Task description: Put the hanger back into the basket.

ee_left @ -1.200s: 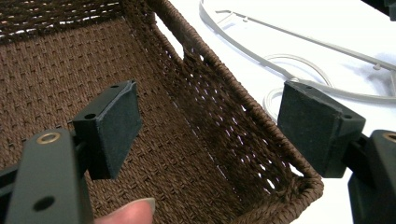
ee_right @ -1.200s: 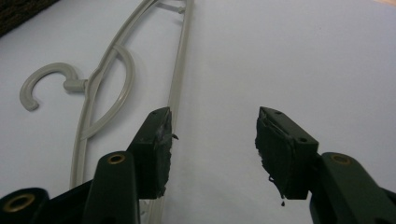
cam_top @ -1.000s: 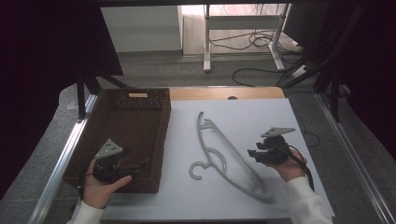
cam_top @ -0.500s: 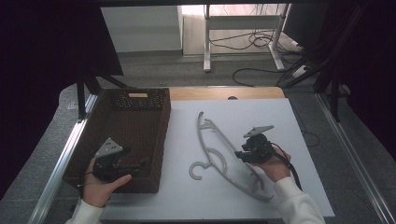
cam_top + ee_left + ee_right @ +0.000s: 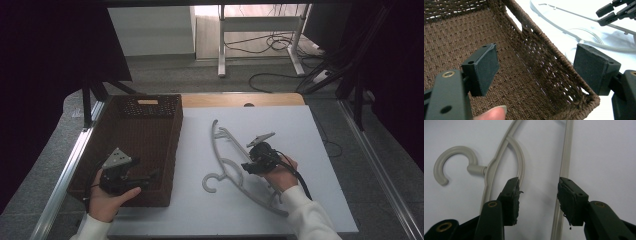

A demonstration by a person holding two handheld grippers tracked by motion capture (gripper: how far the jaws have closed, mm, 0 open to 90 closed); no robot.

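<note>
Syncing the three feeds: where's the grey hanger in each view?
High view: the hanger lies on the white table, centre, right of the basket, with the right gripper over it.
Left gripper view: top right, hanger beyond the basket's rim.
Right gripper view: centre and left, hanger with its hook at the left, just past the open fingers.
Shared landmark: the hanger's hook.

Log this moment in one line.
left hand-held gripper: open, astride basket wall | right hand-held gripper: open over hanger | hanger: flat on table

smooth grey plastic hanger (image 5: pixel 235 167); rough brown wicker basket (image 5: pixel 145 131).
</note>
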